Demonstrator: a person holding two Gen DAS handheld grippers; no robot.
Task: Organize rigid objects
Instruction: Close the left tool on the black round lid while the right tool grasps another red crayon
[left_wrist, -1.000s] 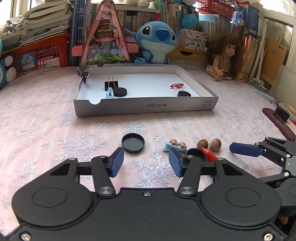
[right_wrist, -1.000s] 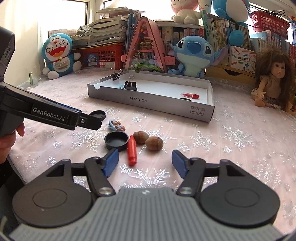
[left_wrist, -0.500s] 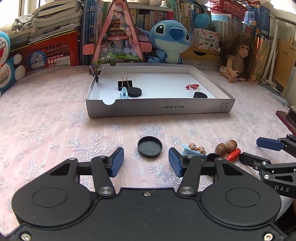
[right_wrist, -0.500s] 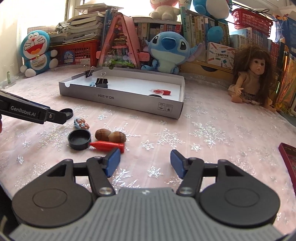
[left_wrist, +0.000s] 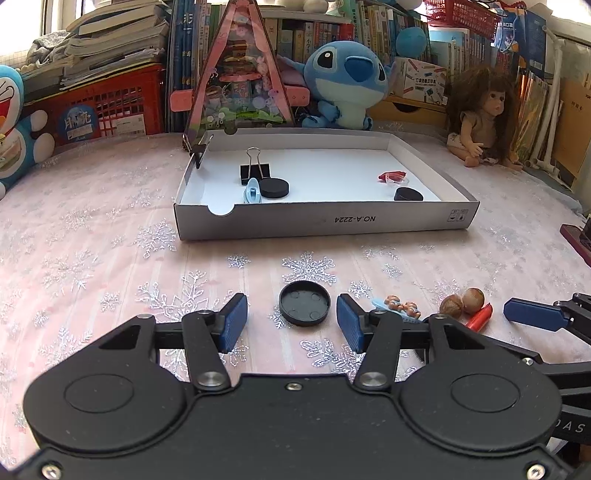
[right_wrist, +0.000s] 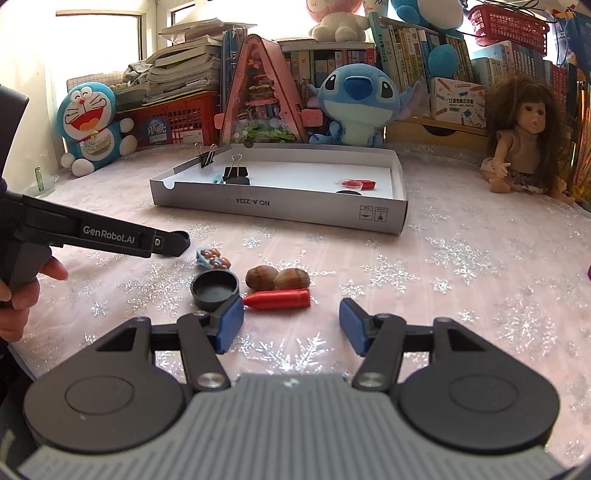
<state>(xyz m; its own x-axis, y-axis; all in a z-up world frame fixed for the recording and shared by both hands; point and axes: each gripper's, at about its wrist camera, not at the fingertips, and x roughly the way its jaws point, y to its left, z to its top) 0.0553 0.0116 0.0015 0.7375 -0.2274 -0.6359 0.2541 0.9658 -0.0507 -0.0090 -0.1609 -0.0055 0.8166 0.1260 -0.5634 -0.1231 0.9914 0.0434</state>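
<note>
My left gripper (left_wrist: 291, 326) hangs low over the bench (left_wrist: 92, 240), its fingers (left_wrist: 234, 321) parted and holding nothing. A black cap (left_wrist: 304, 303) lies open side up on the cloth just ahead of the gap, clear of both pads.

My right gripper (right_wrist: 291, 325) is also empty. Its fingers (right_wrist: 231, 323) stand apart and have just been closing slightly, with only cloth between them. The red bullet-shaped piece (right_wrist: 279, 300) lies on its side just beyond the left finger, near it; contact cannot be confirmed. Two walnuts (right_wrist: 277, 278) sit side by side directly behind the red piece. A second black cap (right_wrist: 215, 289) rests to their left, partly hidden by the left fingertip. A small blue clip with brown figures (right_wrist: 211, 258) lies behind that cap.

The white cardboard tray (left_wrist: 325, 221) stands further back on the bench. Contents:
- a black binder clip (left_wrist: 255, 170) upright near the left wall;
- a black disc (left_wrist: 273, 187) just beside a light blue clip (left_wrist: 252, 192);
- a red item (left_wrist: 393, 176) and another black disc (left_wrist: 408, 194) at the right.

A further binder clip (left_wrist: 197, 149) grips the tray's left wall.
</note>
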